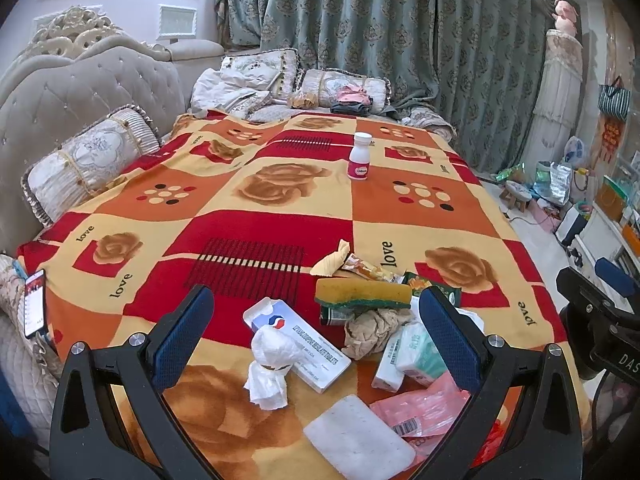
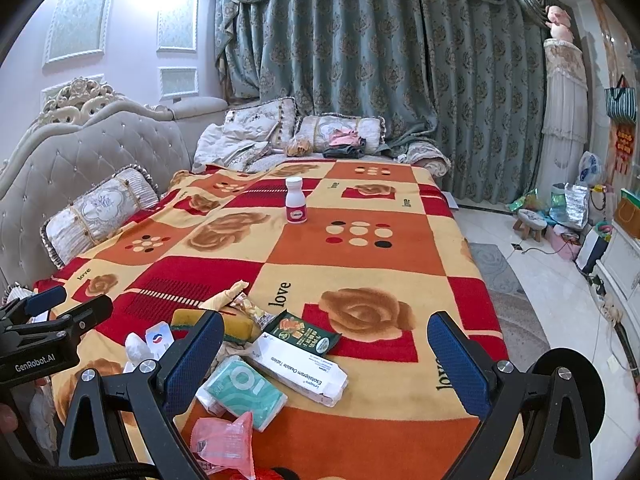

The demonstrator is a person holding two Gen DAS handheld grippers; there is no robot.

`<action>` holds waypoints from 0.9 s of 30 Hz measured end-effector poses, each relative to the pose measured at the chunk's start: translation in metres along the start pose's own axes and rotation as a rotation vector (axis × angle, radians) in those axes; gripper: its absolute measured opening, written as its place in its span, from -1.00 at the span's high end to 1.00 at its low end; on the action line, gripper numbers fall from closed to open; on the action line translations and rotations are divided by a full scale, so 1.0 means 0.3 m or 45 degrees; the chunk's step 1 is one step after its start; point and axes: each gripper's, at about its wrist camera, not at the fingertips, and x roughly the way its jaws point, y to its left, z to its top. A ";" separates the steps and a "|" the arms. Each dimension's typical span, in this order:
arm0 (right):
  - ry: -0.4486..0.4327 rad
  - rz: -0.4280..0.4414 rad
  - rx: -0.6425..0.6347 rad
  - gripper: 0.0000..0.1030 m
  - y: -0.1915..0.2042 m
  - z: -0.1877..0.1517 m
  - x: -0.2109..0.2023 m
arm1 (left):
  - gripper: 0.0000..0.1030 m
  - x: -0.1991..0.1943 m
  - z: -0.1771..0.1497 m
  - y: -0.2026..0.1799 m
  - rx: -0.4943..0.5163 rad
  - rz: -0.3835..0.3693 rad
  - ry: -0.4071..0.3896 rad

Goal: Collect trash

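Observation:
A heap of trash lies on the near part of the patterned blanket (image 1: 280, 184): a crumpled white tissue (image 1: 272, 356), a white medicine box (image 1: 304, 344), a yellow-green sponge (image 1: 362, 292), brown crumpled paper (image 1: 372, 328), a tissue pack (image 1: 416, 354), a pink plastic bag (image 1: 424, 408) and a white pad (image 1: 358, 436). My left gripper (image 1: 320, 332) is open and empty, with its fingers on either side of the heap. My right gripper (image 2: 328, 364) is open and empty above a second white medicine box (image 2: 300, 368), the tissue pack (image 2: 244, 392) and a green sachet (image 2: 304, 332).
A white pill bottle (image 1: 359, 156) stands upright farther back on the blanket; it also shows in the right wrist view (image 2: 296, 200). Pillows (image 1: 92, 160) and a tufted headboard (image 1: 80, 92) line the left. A phone (image 1: 34, 304) lies at the left edge. Floor clutter (image 2: 560, 216) is at right.

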 end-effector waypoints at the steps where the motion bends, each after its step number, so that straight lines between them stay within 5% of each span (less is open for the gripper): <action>1: 0.001 0.000 0.000 -0.96 -0.001 0.000 0.001 | -0.98 -0.001 -0.001 -0.004 0.001 -0.002 0.000; 27: 0.072 0.016 0.001 -0.96 -0.013 -0.019 0.040 | -0.98 0.033 -0.010 -0.002 -0.006 -0.013 0.061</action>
